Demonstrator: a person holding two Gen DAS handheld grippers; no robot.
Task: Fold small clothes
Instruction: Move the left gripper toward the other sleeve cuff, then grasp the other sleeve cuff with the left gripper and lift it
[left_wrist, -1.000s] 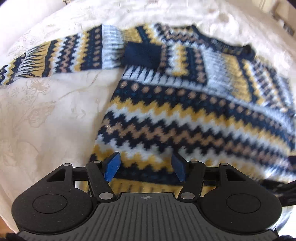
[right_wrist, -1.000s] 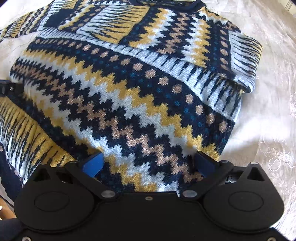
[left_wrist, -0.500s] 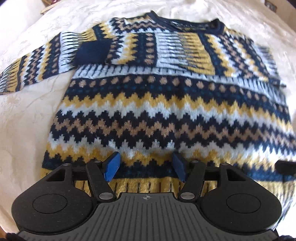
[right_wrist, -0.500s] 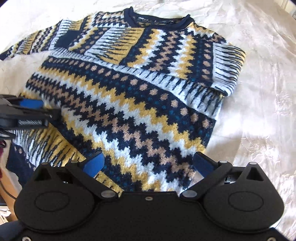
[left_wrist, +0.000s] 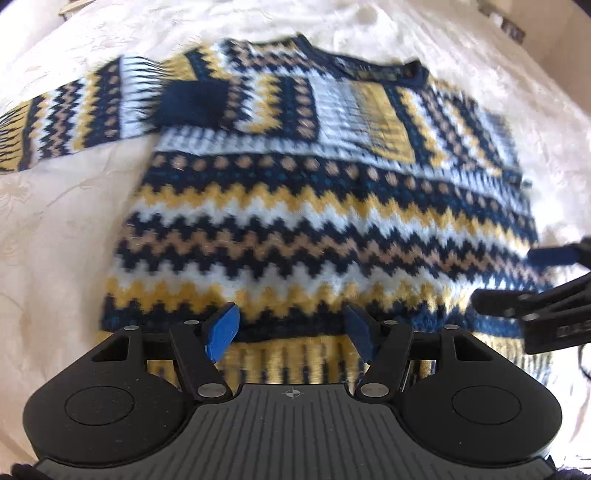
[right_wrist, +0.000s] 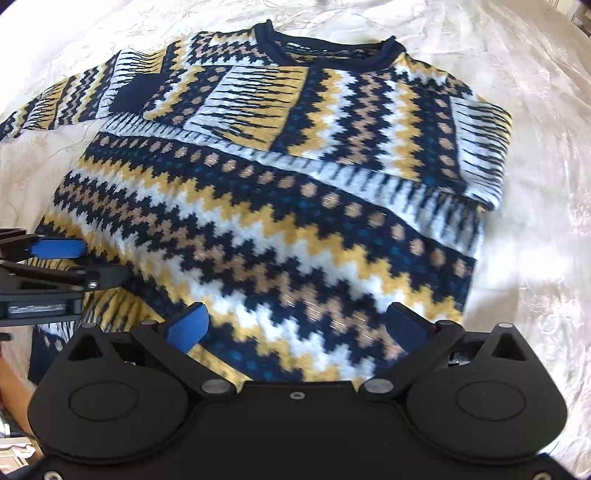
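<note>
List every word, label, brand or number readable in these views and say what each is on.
No text can be read.
Neck label inside the sweater collar: too small and blurred.
Raised lettering on the left gripper body, seen in the right wrist view: blurred.
Same on the right gripper, seen in the left wrist view: blurred.

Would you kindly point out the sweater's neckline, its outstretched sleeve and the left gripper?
neckline (right_wrist: 332, 55), right wrist view, navy collar band.
outstretched sleeve (left_wrist: 74, 122), left wrist view, mid-sleeve.
left gripper (left_wrist: 291, 332), left wrist view, between its fingertips.
</note>
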